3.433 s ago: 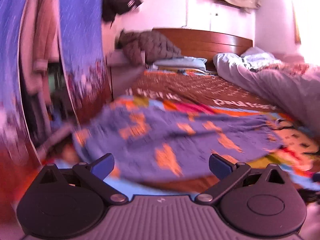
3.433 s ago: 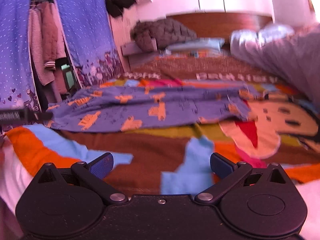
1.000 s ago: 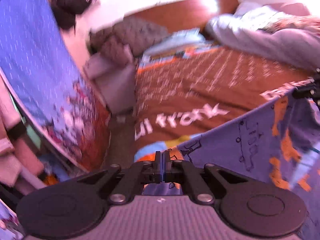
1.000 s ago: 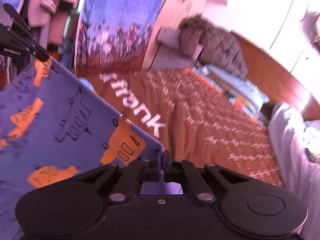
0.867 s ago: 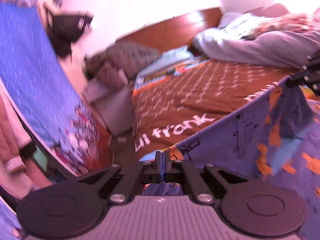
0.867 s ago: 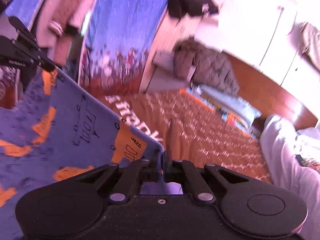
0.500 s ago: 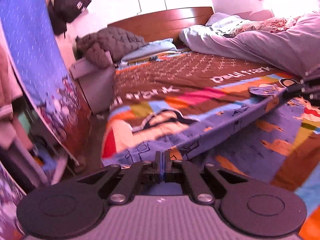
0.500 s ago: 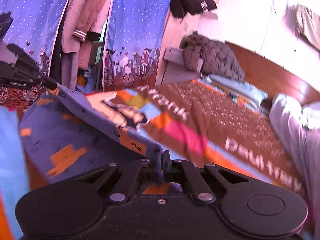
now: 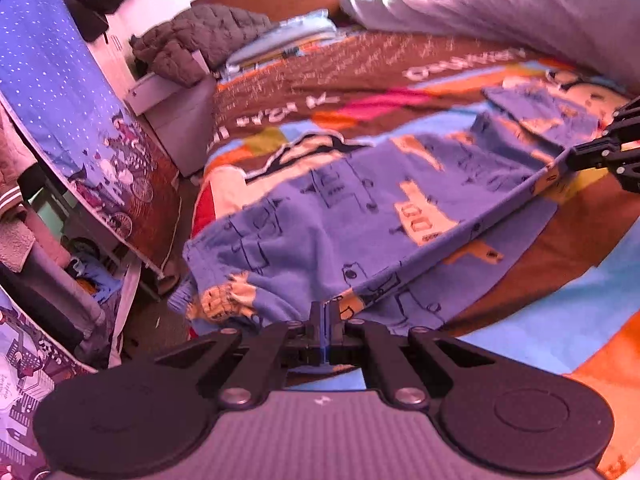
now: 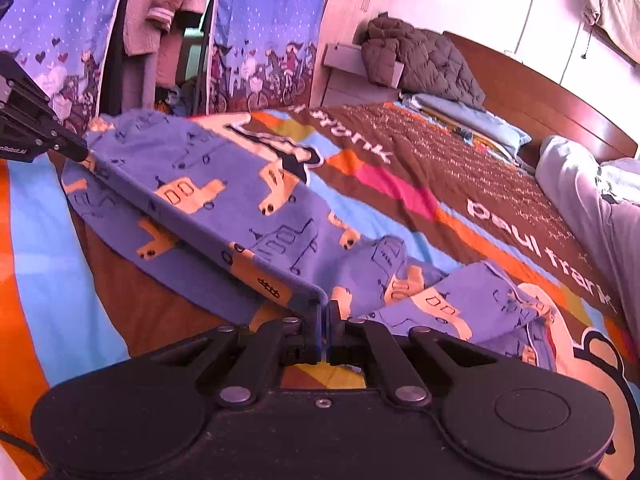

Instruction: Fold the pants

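Bed [image 9: 540, 280] with a colourful printed cover, wooden headboard [image 10: 540, 92] behind, blue curtain [image 9: 60, 92] beside. Blue pants [image 9: 340, 216] spread on the bed cover, one edge lifted. Left tongs [image 9: 325, 322] and right tongs [image 10: 324, 314] both pressed together on that edge. Hanging clothes [image 10: 160, 4] seen only from right wrist

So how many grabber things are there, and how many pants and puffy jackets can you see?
Grippers: 2, the left gripper and the right gripper, both pinching the pants
Pants: 1, the blue pants with orange cars
Puffy jackets: 1, the dark quilted jacket by the headboard
Total: 4
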